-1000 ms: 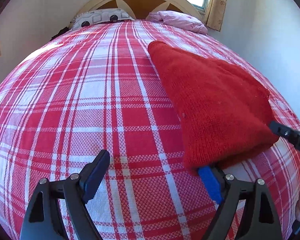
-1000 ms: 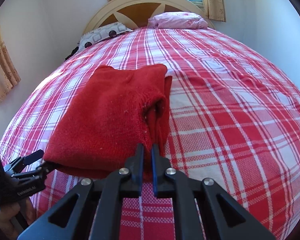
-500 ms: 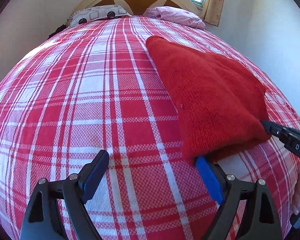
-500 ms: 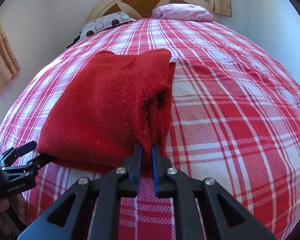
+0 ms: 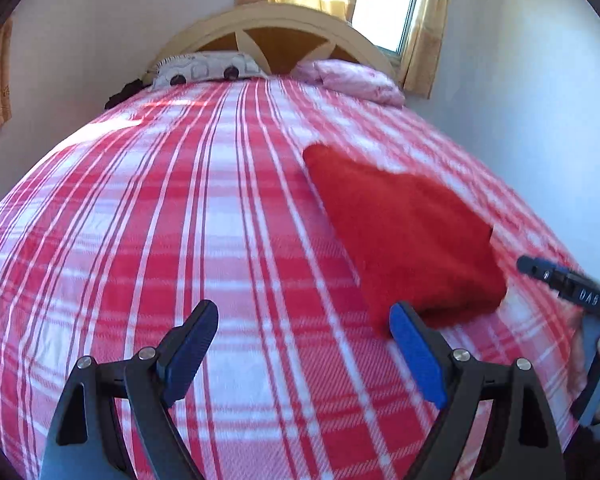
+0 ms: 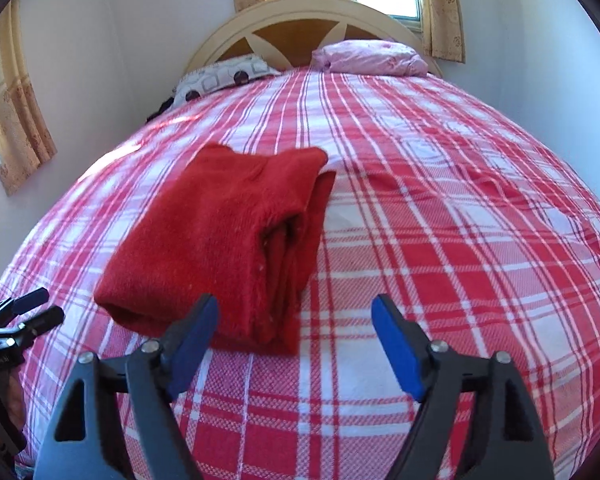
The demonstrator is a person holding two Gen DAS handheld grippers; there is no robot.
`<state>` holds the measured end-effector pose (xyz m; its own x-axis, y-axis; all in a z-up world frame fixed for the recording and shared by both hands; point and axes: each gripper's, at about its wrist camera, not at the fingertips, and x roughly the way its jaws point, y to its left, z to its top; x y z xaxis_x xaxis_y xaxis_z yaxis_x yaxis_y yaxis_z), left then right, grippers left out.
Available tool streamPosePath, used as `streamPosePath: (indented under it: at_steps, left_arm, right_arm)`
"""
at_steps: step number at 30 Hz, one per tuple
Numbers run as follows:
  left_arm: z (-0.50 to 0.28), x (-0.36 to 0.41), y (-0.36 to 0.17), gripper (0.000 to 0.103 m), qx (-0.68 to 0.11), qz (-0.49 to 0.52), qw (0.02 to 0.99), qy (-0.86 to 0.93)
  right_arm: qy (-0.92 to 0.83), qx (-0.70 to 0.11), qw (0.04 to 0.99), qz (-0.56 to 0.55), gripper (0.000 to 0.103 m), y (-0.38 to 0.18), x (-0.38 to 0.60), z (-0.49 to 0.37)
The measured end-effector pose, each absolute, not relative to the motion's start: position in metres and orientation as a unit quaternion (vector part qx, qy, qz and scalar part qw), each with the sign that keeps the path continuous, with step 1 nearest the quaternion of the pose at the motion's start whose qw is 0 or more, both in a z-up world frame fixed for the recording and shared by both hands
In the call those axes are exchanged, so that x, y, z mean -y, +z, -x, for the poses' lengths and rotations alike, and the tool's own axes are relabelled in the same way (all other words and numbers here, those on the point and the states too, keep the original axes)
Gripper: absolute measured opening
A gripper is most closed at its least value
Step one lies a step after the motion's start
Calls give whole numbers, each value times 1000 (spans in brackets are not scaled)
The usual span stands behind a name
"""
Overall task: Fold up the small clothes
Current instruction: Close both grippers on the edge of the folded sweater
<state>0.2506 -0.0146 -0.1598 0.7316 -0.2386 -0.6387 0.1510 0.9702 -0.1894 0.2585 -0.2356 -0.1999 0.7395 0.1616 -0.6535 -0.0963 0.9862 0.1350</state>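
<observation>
Lying folded at 11 o'clock of the opening, empty right gripper (image 6: 294, 346), the red knit sweater (image 6: 220, 236) looks soft, floppy; grasp stacked corners. Left gripper (image 5: 304, 350) apart, empty.

One folded red sweater (image 6: 216, 236) lies on one plaid bed (image 6: 440, 240). Two pillows sit at twelve o'clock: one patterned (image 6: 220, 78), one pink (image 6: 372, 58). Two grippers: left (image 5: 304, 344), right (image 6: 296, 340).
</observation>
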Motion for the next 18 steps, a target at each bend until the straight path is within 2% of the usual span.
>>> streamPosePath:
  at_steps: [6, 10, 18]
  left_arm:
    - [-311, 32, -149, 88, -354, 81, 922, -137]
    - [-350, 37, -162, 88, -385, 115, 903, -152]
    - [-388, 42, -200, 88, -428, 153, 875, -169]
  right_arm:
    - [116, -343, 923, -131, 90, -189, 252, -297]
    - [156, -355, 899, -205, 90, -194, 260, -334]
    - [160, -402, 875, -219, 90, -224, 256, -387]
